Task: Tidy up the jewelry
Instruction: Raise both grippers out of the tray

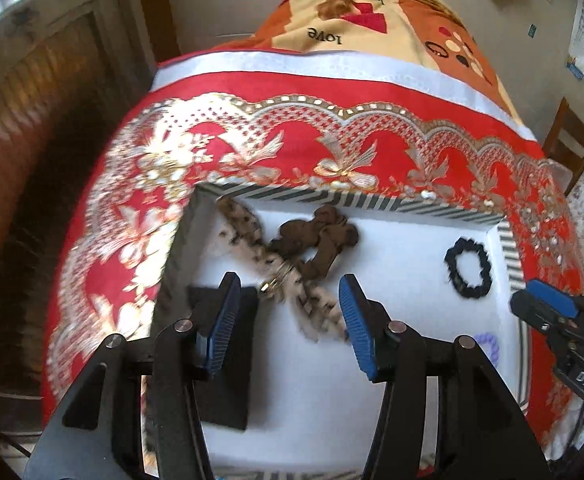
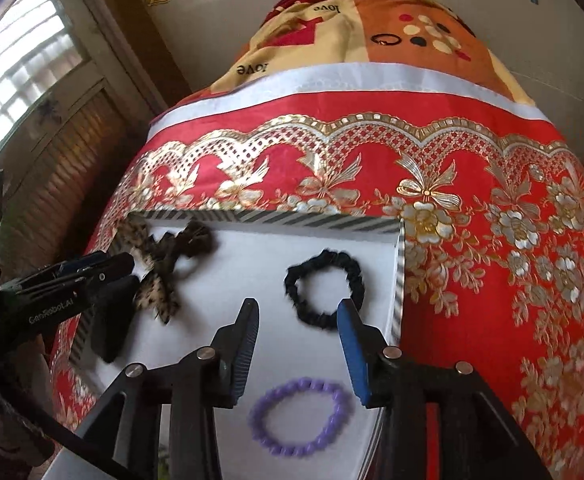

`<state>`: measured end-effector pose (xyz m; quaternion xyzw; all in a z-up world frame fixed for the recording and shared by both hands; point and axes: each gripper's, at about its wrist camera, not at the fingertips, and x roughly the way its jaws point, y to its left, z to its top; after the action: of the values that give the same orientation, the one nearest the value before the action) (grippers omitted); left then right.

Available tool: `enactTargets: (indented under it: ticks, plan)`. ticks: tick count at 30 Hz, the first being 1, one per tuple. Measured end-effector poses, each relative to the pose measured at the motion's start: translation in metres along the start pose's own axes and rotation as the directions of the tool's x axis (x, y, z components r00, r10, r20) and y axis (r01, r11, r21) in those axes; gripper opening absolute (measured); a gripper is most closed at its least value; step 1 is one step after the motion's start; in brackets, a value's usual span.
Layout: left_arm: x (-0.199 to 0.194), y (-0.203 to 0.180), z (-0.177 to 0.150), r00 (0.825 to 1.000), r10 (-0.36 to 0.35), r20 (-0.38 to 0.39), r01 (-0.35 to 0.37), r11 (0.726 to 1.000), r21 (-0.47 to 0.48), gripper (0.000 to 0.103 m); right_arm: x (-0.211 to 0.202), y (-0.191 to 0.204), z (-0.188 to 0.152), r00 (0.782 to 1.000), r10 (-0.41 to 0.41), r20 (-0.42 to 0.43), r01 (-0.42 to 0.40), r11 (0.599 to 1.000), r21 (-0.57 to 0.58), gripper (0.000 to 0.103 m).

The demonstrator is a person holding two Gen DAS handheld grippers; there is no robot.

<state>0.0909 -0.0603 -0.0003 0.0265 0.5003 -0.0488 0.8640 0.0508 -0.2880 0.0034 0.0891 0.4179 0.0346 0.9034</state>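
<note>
A white tray with a striped rim (image 1: 331,196) (image 2: 292,218) lies on the red cloth. On it rest a leopard-print bow (image 1: 240,216) (image 2: 156,292), a brown bow (image 1: 319,236) (image 2: 196,240), a black scrunchie (image 1: 467,246) (image 2: 323,256), a purple beaded ring (image 2: 303,382) and a flat black piece (image 1: 232,400) (image 2: 110,320). My left gripper (image 1: 288,280) (image 2: 132,272) hovers open above the leopard bow, gripping nothing. My right gripper (image 2: 299,304) (image 1: 543,300) is open over the tray's right side, its tips just short of the black scrunchie, with the purple ring on the tray beneath its fingers.
A red and gold patterned tablecloth (image 2: 471,240) covers the table around the tray. Behind it rises a bulky shape under an orange and cream blanket (image 1: 371,20). A wooden chair (image 1: 571,140) stands at the right, and a window with a slatted cover (image 2: 32,100) is at the left.
</note>
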Motion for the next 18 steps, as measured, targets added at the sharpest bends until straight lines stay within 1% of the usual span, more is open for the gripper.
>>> enactTargets:
  ticks: [4,9,18]
  plan:
    - [-0.015,0.005,-0.02,1.0,0.006,0.005,-0.006,1.0,-0.019,0.051,-0.017,0.006,-0.015,1.0,0.01,0.007,-0.01,1.0,-0.002,0.039]
    - [-0.031,0.006,-0.047,0.999,0.038,0.005,-0.038,0.999,-0.024,0.051,-0.039,0.011,-0.038,1.0,0.019,0.016,-0.019,1.0,-0.008,0.041]
    - [-0.061,0.0,-0.091,0.999,0.041,0.007,-0.04,0.999,-0.026,0.051,-0.069,0.016,-0.084,1.0,0.014,0.011,-0.014,1.0,-0.009,0.042]
